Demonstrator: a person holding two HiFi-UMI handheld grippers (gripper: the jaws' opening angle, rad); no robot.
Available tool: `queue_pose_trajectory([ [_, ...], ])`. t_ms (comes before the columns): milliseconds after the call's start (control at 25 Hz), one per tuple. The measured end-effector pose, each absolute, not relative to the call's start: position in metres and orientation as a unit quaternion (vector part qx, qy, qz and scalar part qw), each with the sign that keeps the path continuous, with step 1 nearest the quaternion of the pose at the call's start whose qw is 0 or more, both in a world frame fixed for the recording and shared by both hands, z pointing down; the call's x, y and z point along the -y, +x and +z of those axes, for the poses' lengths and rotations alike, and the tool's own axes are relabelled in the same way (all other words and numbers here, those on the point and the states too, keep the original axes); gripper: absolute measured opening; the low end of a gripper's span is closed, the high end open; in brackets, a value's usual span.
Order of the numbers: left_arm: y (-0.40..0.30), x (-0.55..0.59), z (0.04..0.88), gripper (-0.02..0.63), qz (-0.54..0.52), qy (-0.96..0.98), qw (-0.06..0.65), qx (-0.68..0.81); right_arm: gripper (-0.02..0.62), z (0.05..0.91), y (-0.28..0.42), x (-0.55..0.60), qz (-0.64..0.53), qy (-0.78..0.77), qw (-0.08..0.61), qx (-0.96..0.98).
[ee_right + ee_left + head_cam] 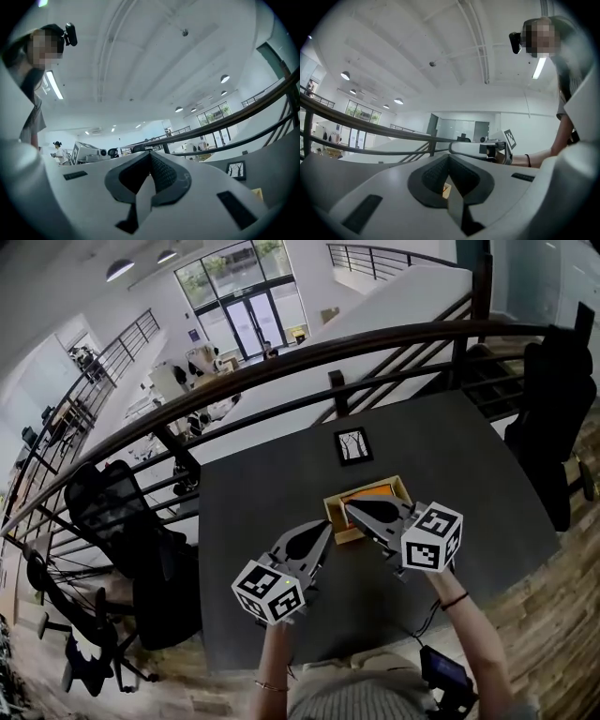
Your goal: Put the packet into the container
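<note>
The orange packet (pixel 382 491) lies flat inside the wooden container (pixel 406 487), which sits on the dark table (pixel 253 493). The right gripper (pixel 348 506) is over the container's near left part. Its tips reach to the left edge of the packet, and its body hides the near side of the box. The packet shows just past those tips and to their right. From the head view I cannot tell whether this gripper touches the container or hangs above it.

In its own view the right gripper (pixel 151 153) has its jaws pressed together along their length, with nothing between them. It is turned level, looking across the room.

The left gripper (pixel 328 525) is just to the left of the container, over bare table. Its tips point toward the box's left wall and stop short of it. The packet is ahead of it and to the right, beyond that wall. In its own view the left gripper (pixel 449 156) also has its jaws closed tip to tip and holds nothing. Through the narrow slit low between the jaws a small tan patch shows, too small to name.

The two sets of tips are near each other but apart. A small framed picture (pixel 353 446) lies on the table well beyond both grippers, past the container. It also appears in the right gripper view (pixel 236 169), to the right of the jaws.
</note>
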State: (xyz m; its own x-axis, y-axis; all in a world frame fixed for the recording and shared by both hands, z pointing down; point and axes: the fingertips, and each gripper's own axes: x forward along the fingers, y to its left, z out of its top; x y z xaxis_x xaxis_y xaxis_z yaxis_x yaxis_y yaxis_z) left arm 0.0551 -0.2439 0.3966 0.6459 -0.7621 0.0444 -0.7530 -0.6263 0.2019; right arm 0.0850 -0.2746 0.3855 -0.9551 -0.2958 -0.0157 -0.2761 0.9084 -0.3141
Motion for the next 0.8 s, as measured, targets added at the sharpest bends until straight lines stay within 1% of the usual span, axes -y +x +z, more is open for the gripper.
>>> queue_pose_trajectory([
  [320, 0.052, 0.201, 0.379, 0.008, -0.022, 0.910, 0.073, 0.407, 0.009, 0.366, 0.084, 0.216, -0.101, -0.152, 0.035, -0.983],
  [560, 0.051, 0.188, 0.372, 0.008, -0.023, 0.913, 0.051, 0.405, 0.009, 0.364, 0.083, 0.195, -0.086, -0.158, 0.048, -0.982],
  [800, 0.056, 0.183, 0.372, 0.008, -0.021, 0.914, 0.046, 0.403, 0.009, 0.367, 0.090, 0.190, -0.087, -0.162, 0.053, -0.982],
])
